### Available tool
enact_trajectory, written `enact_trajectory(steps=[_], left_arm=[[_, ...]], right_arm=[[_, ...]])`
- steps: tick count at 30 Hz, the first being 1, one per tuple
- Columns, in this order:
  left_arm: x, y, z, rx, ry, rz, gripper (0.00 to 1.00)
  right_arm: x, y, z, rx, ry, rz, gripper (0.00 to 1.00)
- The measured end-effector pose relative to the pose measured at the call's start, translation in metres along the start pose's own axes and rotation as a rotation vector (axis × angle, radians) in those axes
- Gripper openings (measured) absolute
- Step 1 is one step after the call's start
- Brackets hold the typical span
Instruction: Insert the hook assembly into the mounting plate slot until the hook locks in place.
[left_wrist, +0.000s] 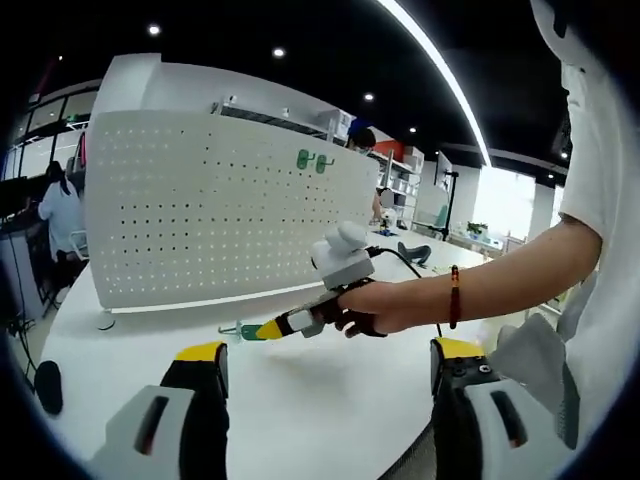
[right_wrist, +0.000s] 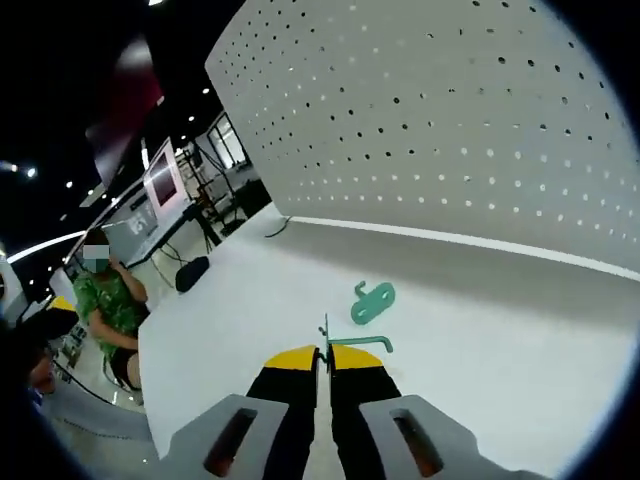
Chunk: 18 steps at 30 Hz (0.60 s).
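the hook (right_wrist: 356, 343), a thin green wire piece, sits in the lower middle of the right gripper view, pinched at the tips of the right gripper (right_wrist: 324, 357), whose yellow-tipped jaws are pressed together with barely a sliver between them. just above it on the white table (right_wrist: 240, 320) lies a green bracket piece (right_wrist: 372, 301), flat, a little apart from the hook. the white pegboard (right_wrist: 460, 110) fills the upper right of that view. in the left gripper view the left gripper (left_wrist: 325, 365) is at the bottom of the frame, jaws wide apart and holding nothing. centre frame there, a hand (left_wrist: 375, 308) holds the right gripper (left_wrist: 262, 330) low over the table, with the pegboard (left_wrist: 200, 210) standing behind it and two green hooks (left_wrist: 312, 160) already hanging near its top right.
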<state>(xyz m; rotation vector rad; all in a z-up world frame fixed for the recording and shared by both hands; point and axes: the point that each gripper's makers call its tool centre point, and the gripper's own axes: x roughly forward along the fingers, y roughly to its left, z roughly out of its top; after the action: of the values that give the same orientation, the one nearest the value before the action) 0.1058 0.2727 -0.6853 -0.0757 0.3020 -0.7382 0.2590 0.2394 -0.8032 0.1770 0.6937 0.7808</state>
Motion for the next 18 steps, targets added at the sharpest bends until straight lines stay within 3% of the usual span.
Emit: enact_trajectory(steps=[9, 18], left_arm=[[-0.002, -0.008, 0.002, 0.029, -0.005, -0.006, 0.84], [-0.006, -0.012, 0.001, 0.054, -0.005, -0.007, 0.84]], right_arm=[[-0.025, 0.024, -0.007, 0.051, 0.017, 0.025, 0.02], [-0.038, 0.044, -0.015, 0.033, 0.029, 0.047, 0.03]])
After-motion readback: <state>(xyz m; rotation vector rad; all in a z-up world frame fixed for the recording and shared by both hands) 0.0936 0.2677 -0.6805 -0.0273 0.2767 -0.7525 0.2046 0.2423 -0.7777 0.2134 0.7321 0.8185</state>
